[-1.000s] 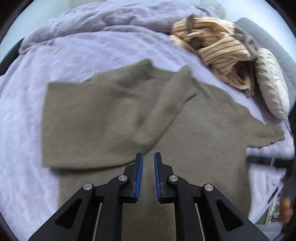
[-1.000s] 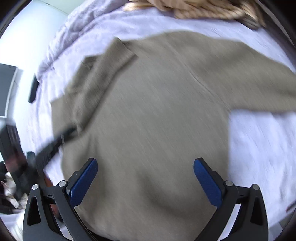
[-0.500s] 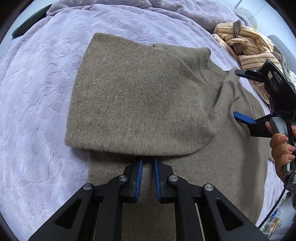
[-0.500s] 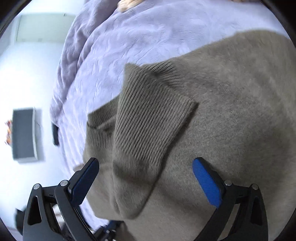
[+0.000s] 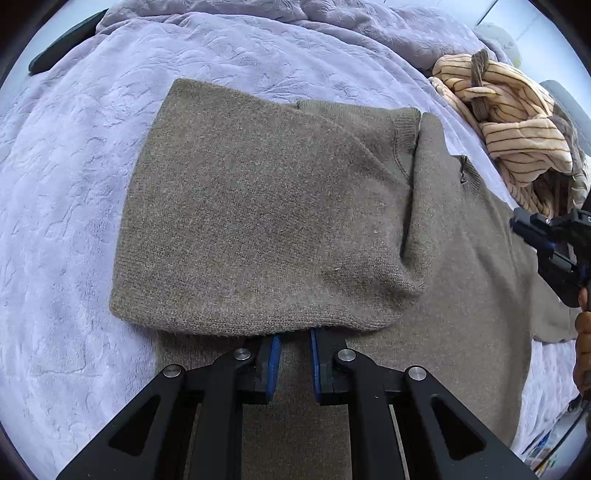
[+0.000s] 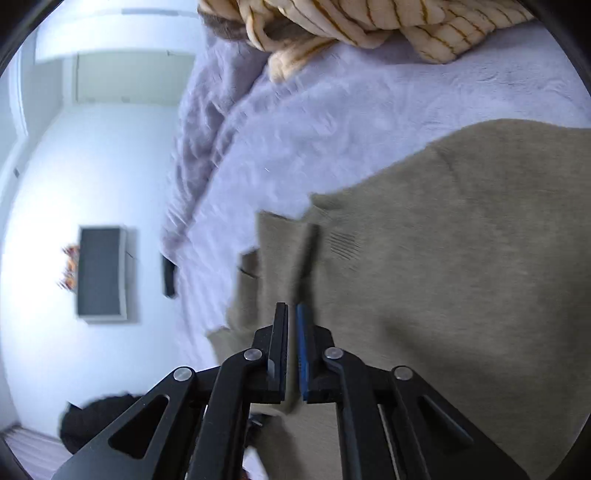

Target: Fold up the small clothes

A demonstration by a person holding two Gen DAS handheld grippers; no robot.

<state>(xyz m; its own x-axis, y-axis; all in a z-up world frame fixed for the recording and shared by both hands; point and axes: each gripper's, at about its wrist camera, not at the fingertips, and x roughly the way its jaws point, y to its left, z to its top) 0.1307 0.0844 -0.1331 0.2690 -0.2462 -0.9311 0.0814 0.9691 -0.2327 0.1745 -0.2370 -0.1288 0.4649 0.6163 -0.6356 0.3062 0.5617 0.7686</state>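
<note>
An olive-brown knit sweater lies on a lilac blanket, its left part folded over the body with the sleeve along the fold. My left gripper is nearly shut, its tips under the folded edge; whether it pinches fabric is hidden. My right gripper is shut on a fold of the sweater near the cuff; it also shows at the right edge of the left wrist view.
A cream striped garment is heaped at the back right of the bed, also seen in the right wrist view. A dark object lies at the bed's far left edge. A wall and dark panel show beyond.
The left part of the sweater was folded over the body. My right gripper went from wide open to shut on the fabric and swung toward the sleeve side.
</note>
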